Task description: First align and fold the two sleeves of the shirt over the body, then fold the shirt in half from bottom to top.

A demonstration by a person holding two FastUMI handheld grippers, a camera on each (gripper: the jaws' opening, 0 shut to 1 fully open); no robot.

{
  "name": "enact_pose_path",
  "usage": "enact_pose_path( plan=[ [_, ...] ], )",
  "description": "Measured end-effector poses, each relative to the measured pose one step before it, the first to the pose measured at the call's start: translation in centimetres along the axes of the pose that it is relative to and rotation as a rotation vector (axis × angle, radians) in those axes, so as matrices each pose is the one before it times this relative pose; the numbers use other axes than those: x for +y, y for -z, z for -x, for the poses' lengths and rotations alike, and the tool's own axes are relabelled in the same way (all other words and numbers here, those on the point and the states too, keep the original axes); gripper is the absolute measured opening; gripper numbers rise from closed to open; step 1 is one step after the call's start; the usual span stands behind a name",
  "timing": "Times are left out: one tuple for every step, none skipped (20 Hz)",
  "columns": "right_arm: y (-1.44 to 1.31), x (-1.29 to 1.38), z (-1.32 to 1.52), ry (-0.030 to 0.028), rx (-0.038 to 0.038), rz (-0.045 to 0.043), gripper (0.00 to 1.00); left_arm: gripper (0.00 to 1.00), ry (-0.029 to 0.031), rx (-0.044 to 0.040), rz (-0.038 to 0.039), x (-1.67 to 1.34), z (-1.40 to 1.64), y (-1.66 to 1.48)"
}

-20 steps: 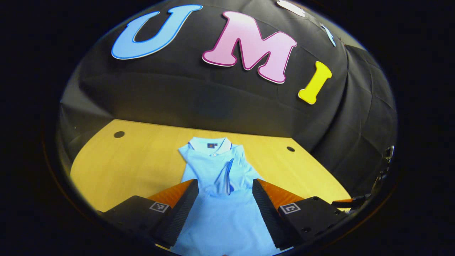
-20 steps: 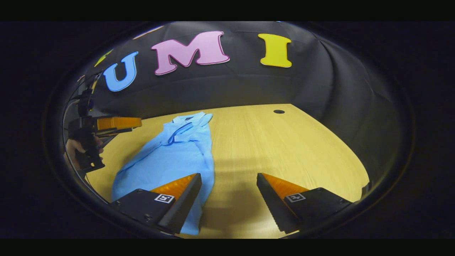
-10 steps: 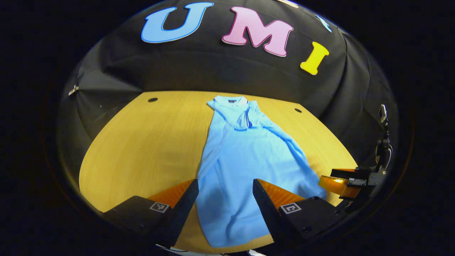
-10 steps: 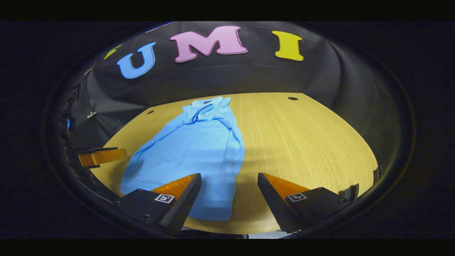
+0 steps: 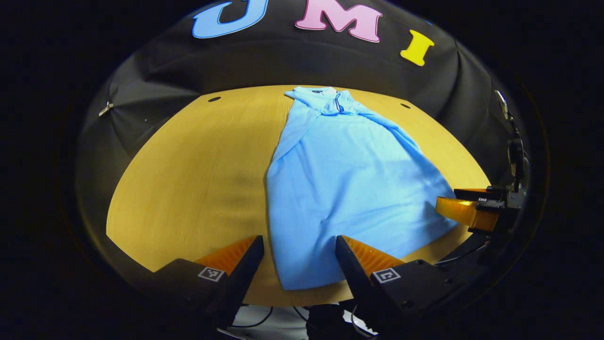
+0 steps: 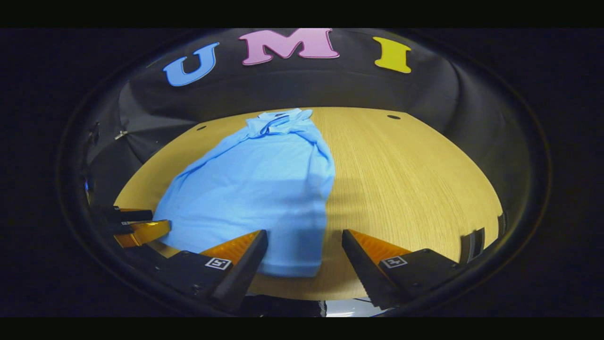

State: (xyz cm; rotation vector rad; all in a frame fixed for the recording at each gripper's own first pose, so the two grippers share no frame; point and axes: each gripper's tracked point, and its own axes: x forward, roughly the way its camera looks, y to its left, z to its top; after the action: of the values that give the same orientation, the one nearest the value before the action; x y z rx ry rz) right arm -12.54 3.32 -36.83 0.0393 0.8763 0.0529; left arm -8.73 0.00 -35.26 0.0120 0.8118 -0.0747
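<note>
Both grippers hang wide apart and empty above the table's near edge: the left gripper (image 5: 299,252) over the shirt's near left corner, the right gripper (image 6: 304,245) over its near right corner. Compared with a second ago, both have drawn back and risen from the shirt's middle, so the whole shirt (image 5: 344,184) now lies in sight, flat on the table (image 5: 188,179), hem toward the person, collar (image 5: 325,97) at the far end. Both sleeves seem already tucked over the body, though the folds near the collar are too small to be sure. That would leave the bottom-to-top fold, and the grippers look placed to pinch the hem corners. Farther off, small dark holes (image 5: 214,99) sit in the tabletop, clear of the shirt. Nothing blocks the hem; the cloth bunched near the collar may make the halves lie unevenly.
</note>
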Motion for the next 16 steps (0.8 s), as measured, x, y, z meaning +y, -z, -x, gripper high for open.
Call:
enact_pose_path(
  plan=[
    [-0.051, 0.218, 0.439, 0.00222, -0.00726, 0.01561, 0.99, 0.97, -0.00958, 0.00808, -0.01355, -0.012, -0.065, 0.134],
    [0.232, -0.024, -0.109, 0.00699, 0.00315, 0.01174, 0.99, 0.96, -0.00265, 0.00734, -0.00688, 0.056, 0.034, 0.343],
    [0.06, -0.067, -0.061, 0.01006, 0.00288, 0.01531, 0.99, 0.97, 0.00708, -0.00548, -0.00358, -0.296, -0.011, -0.18],
    [0.216, -0.018, -0.243, 0.00126, 0.00442, 0.01109, 0.98, 0.93, 0.00479, 0.00601, -0.00872, -0.305, -0.051, 0.067],
    [-0.347, 0.389, -0.012, -0.00966, 0.00795, -0.00357, 0.9, 0.88, 0.00924, 0.00408, -0.00835, -0.376, -0.04, -0.131],
    [-0.066, -0.076, -0.227, 0.00337, -0.00341, -0.00704, 0.82, 0.8, 0.00466, 0.00822, -0.00893, -0.279, 0.019, 0.111],
    [-0.013, -0.036, -0.015, -0.00158, 0.00518, -0.00199, 0.58, 0.7, 0.0146, 0.01119, -0.00352, -0.32, -0.158, -0.094],
    [-0.18, 0.073, -0.047, -0.0069, -0.00219, 0.00773, 0.58, 0.66, 0.0088, 0.00324, -0.00164, -0.334, -0.034, -0.227],
    [0.122, 0.102, 0.158, -0.00673, 0.01273, -0.00763, 0.47, 0.52, 0.00805, 0.00402, 0.00223, -0.31, -0.045, -0.191],
    [-0.125, 0.118, -0.096, -0.00757, -0.00018, -0.01942, 0.31, 0.39, 0.01481, 0.00375, 0.00174, -0.369, -0.341, -0.147],
    [0.076, 0.004, -0.12, 0.00363, 0.00973, -0.02071, 0.24, 0.28, 0.00611, 0.00057, 0.00685, -0.329, -0.014, -0.162],
    [-0.263, 0.098, -0.241, -0.00277, -0.00384, -0.0129, 0.18, 0.17, 0.00046, 0.00279, 0.01319, -0.018, -0.112, -0.162],
    [0.08, 0.231, 0.08, -0.00783, 0.004, -0.00072, 0.13, 0.12, 0.00238, 0.00504, 0.015, -0.15, -0.083, -0.216],
    [-0.028, 0.308, 0.053, -0.01804, 0.00422, 0.01435, 0.08, 0.07, 0.00646, 0.00256, 0.01575, -0.146, -0.092, -0.062],
    [-0.006, 0.026, -0.16, -0.0194, 0.00662, 0.01643, 0.05, 0.07, 0.00604, 0.0035, 0.01727, 0.016, -0.017, -0.055],
    [0.319, 0.066, 0.107, -0.01762, 0.01179, 0.01154, 0.06, 0.06, 0.00544, 0.00574, 0.01665, 0.0, 0.065, -0.112]
  ],
)
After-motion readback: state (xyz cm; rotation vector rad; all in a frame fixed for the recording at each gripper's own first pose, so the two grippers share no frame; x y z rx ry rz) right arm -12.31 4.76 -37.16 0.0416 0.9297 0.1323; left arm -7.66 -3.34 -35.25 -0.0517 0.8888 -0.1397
